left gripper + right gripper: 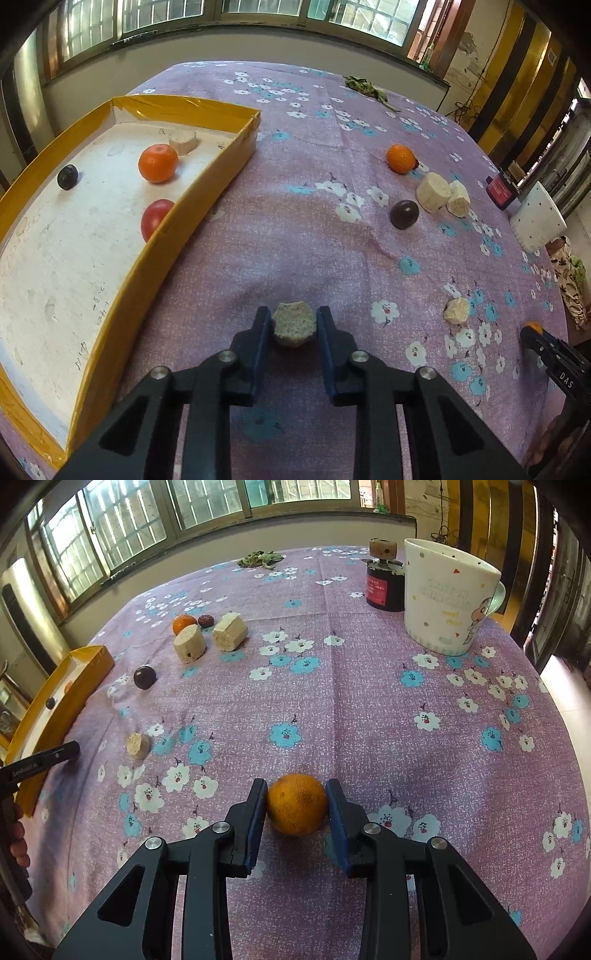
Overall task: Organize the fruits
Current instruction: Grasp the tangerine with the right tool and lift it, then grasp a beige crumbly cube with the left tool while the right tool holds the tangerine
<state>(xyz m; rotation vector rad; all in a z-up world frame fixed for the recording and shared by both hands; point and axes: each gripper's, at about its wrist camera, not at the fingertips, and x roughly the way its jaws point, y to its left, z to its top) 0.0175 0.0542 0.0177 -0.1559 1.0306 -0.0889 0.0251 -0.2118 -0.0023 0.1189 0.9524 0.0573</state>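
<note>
- The left gripper [294, 325] pinches a beige chunk [294, 324] low over the flowered cloth [295, 206]; the yellow tray [207, 184] lies to its left, reaching far beyond it.
- The right gripper [297, 805] clamps an orange [297, 804] at the near edge, far from that tray, so the left hand looks nearer.
- Only the left view shows the tray's contents; only the right shows the mug [448, 598].

1. We read "DAS" in white letters on the black right gripper [561, 373] at the right edge of the left wrist view.
2. The white mug [448, 598] carries pale lettering, mirrored and too faint to read.
3. The red label on the black jar [382, 587] is too small.
</note>
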